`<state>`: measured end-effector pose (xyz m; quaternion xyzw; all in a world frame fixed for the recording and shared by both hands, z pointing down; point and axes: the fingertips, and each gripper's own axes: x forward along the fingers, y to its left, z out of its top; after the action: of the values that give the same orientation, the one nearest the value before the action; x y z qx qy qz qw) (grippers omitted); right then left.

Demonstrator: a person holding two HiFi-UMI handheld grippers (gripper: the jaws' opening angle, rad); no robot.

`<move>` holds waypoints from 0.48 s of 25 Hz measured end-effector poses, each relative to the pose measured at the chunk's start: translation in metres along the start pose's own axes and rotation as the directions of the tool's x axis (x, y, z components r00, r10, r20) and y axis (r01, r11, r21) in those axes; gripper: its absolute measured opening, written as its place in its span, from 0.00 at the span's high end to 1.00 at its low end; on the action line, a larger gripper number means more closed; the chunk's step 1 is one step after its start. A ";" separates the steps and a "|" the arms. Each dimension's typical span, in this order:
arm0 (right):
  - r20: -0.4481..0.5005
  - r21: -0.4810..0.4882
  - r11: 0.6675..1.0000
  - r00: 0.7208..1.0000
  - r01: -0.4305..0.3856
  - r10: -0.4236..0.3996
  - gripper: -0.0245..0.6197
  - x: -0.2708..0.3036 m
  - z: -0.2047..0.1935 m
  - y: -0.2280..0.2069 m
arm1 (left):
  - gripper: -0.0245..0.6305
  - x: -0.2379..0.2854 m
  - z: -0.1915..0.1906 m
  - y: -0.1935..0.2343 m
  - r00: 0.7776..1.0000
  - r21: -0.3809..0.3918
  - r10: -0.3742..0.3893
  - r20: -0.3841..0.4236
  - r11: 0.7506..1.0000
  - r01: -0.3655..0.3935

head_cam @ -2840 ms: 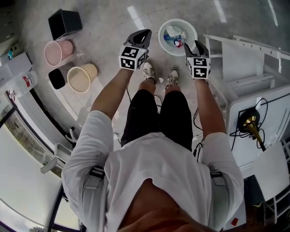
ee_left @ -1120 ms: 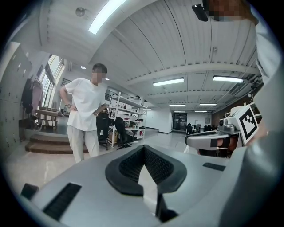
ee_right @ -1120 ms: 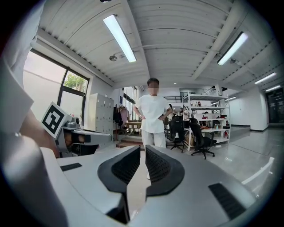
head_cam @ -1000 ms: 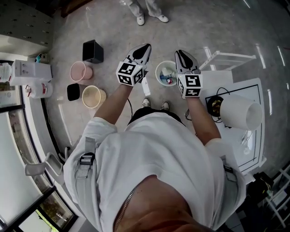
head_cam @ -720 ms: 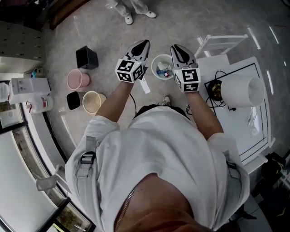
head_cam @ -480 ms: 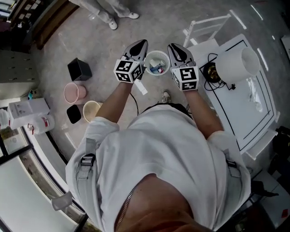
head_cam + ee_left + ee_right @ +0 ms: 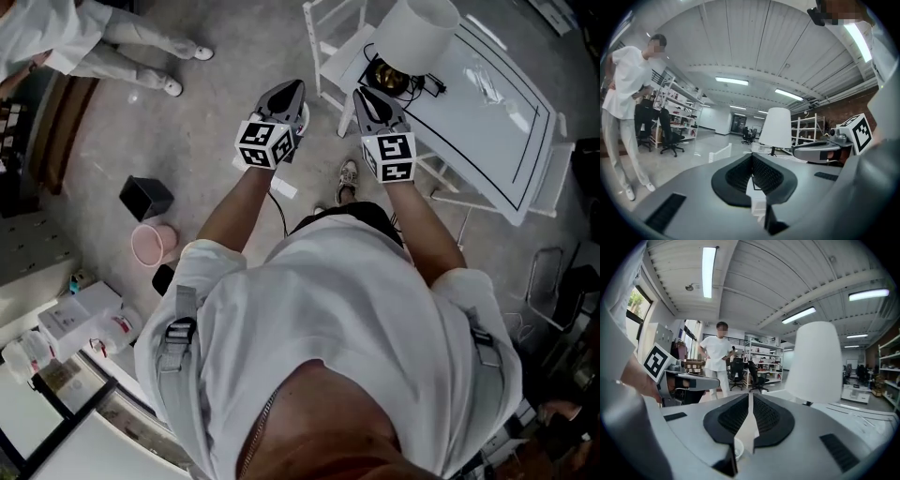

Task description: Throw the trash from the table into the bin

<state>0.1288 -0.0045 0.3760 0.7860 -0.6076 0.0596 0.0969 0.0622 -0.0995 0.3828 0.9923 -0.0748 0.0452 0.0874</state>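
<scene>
left gripper [image 7: 292, 91] upper centre, jaws together, right gripper [image 7: 368, 97] beside it, jaws a slit apart, white lamp [image 7: 417, 33] upper right

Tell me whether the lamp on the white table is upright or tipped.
Upright: in both gripper views the lamp stands with its shade straight above its stem on the table.

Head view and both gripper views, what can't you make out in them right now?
- Right gripper, right gripper view: pale wedge between its jaws; scrap or floor showing through, unclear.
- Left gripper, left gripper view: white bit below the shut jaws, mostly hidden by them.
- Table, head view: lampshade covers one end; clear item on it too small to identify.
</scene>
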 end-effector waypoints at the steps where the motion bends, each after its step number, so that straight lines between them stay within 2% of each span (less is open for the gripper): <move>1: -0.007 0.006 1.000 1.000 0.030 -0.030 0.91 -0.011 -0.005 -0.011 | 0.95 0.006 -0.003 -0.012 1.000 0.003 -0.026 -0.007 1.000 0.026; 7: -0.040 0.036 0.979 0.979 0.202 -0.201 0.91 -0.068 -0.032 -0.085 | 0.95 0.048 -0.014 -0.084 0.985 0.025 -0.168 -0.041 0.985 0.169; 12: -0.053 0.057 0.955 0.956 0.290 -0.287 0.91 -0.102 -0.047 -0.148 | 0.95 0.087 -0.021 -0.131 0.972 0.034 -0.227 -0.060 0.973 0.230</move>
<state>0.2472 0.1386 0.3888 0.8675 -0.4819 0.0816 0.0926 0.1664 0.0194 0.3905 0.9943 0.0433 0.0641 0.0739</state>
